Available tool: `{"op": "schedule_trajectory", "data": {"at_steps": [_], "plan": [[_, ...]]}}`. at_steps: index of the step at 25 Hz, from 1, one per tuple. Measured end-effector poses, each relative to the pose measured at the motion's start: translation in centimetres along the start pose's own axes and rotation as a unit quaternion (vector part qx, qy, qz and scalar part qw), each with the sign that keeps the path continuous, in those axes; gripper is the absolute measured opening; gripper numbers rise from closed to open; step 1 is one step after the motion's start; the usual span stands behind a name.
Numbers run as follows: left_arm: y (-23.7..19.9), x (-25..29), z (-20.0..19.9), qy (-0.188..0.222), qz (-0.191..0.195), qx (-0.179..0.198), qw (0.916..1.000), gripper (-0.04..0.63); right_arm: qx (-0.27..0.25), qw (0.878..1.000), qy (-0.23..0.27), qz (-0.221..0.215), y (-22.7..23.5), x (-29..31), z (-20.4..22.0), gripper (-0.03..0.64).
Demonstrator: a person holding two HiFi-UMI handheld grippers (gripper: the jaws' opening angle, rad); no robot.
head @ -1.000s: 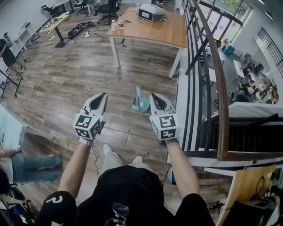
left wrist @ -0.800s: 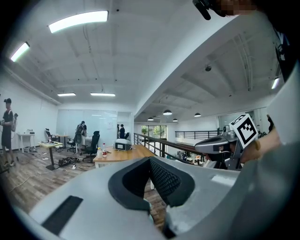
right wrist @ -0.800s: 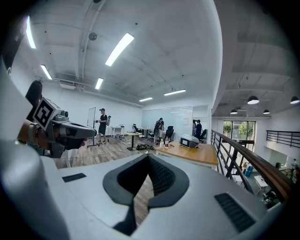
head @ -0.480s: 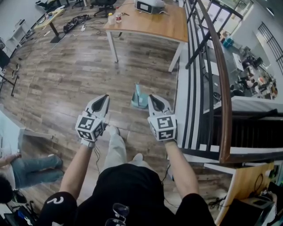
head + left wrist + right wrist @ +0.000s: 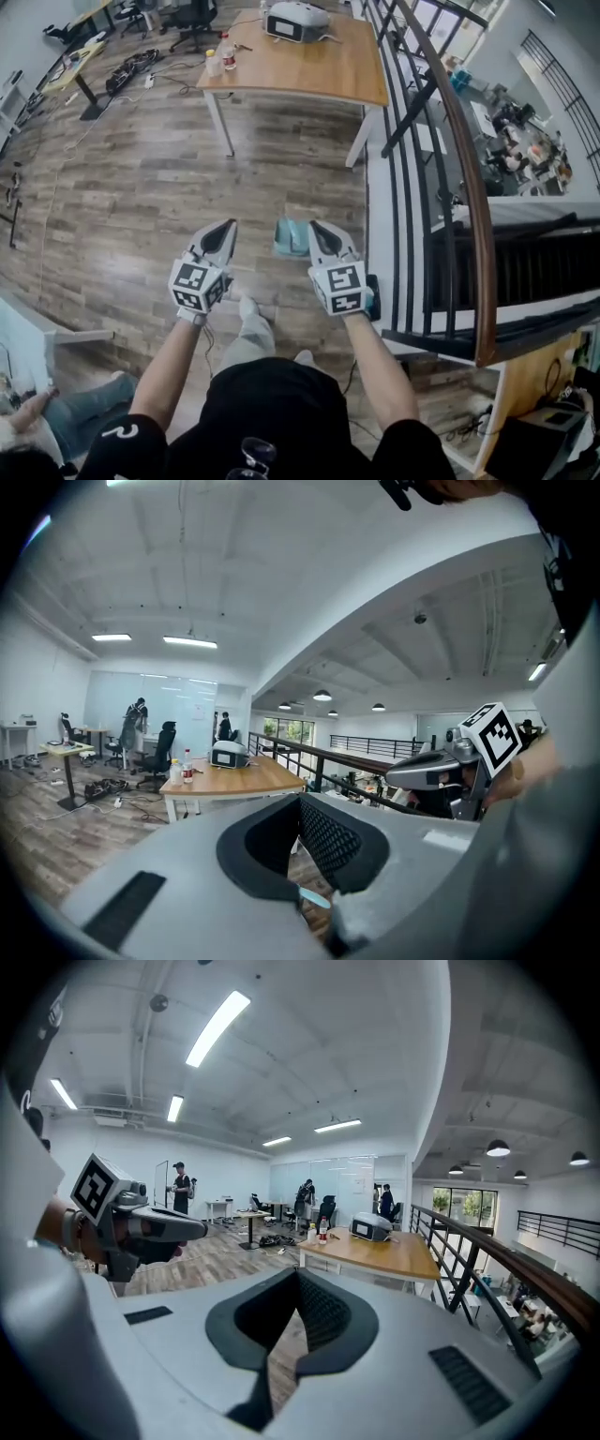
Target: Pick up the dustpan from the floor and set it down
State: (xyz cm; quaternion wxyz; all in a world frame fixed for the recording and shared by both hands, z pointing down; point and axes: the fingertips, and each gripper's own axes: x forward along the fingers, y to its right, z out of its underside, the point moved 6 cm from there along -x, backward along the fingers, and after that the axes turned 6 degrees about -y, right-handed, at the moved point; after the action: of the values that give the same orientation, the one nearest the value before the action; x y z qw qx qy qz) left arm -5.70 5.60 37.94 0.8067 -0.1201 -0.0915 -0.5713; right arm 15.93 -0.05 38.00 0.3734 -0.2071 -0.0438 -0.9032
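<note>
A light teal dustpan (image 5: 290, 237) lies on the wooden floor just beyond my two grippers, a little nearer the right one. My left gripper (image 5: 223, 231) hangs to its left with jaws shut and nothing in them. My right gripper (image 5: 317, 231) is just right of the dustpan, also shut and empty, and covers its right edge. Neither touches it. In the left gripper view the shut left gripper (image 5: 302, 799) fills the lower frame, with a teal sliver of the dustpan (image 5: 314, 898) below it. The right gripper view shows the right gripper (image 5: 298, 1274) closed over bare floor.
A wooden table (image 5: 309, 70) stands ahead with a white device (image 5: 297, 20) and bottles (image 5: 218, 59). A dark railing (image 5: 448, 141) and stairwell run along the right. A person sits on the floor (image 5: 56, 422) at lower left. My own foot (image 5: 248, 307) is below the grippers.
Both grippers have moved forward and down towards the dustpan, which now lies between their tips in the head view. I have stepped forward; the table looks nearer.
</note>
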Motion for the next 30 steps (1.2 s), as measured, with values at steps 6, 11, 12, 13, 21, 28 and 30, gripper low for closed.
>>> {"op": "schedule_trajectory", "data": {"at_steps": [6,11,12,13,21,28,30], "plan": [[-5.9,3.6,-0.3,-0.01,0.039,0.004,0.9992,-0.002,0.016,0.999,-0.011,0.028,-0.6,5.7,-1.3,-0.003],[-9.3,5.8,-0.7,-0.016,0.072,0.013,0.9972,-0.002,0.026,0.998,-0.015,0.053,-1.1,9.0,-2.3,-0.003],[-9.8,6.1,-0.7,-0.017,0.079,0.015,0.9967,-0.002,0.027,0.998,-0.015,0.058,-1.1,9.3,-2.4,-0.004],[-10.2,6.4,-0.7,-0.017,0.084,0.017,0.9962,-0.002,0.029,0.997,-0.015,0.063,-1.2,9.7,-2.6,-0.004],[-11.8,8.6,-0.4,-0.023,0.106,0.021,0.9939,-0.002,0.037,0.996,-0.018,0.079,-1.1,11.6,-2.7,-0.003],[-12.1,11.2,0.6,-0.014,0.105,0.017,0.9942,-0.002,0.028,0.996,-0.019,0.078,0.6,14.1,-1.8,-0.003],[-12.2,12.2,1.3,-0.01,0.103,0.014,0.9945,-0.002,0.027,0.996,-0.023,0.077,1.2,15.1,-1.1,-0.003]]}}
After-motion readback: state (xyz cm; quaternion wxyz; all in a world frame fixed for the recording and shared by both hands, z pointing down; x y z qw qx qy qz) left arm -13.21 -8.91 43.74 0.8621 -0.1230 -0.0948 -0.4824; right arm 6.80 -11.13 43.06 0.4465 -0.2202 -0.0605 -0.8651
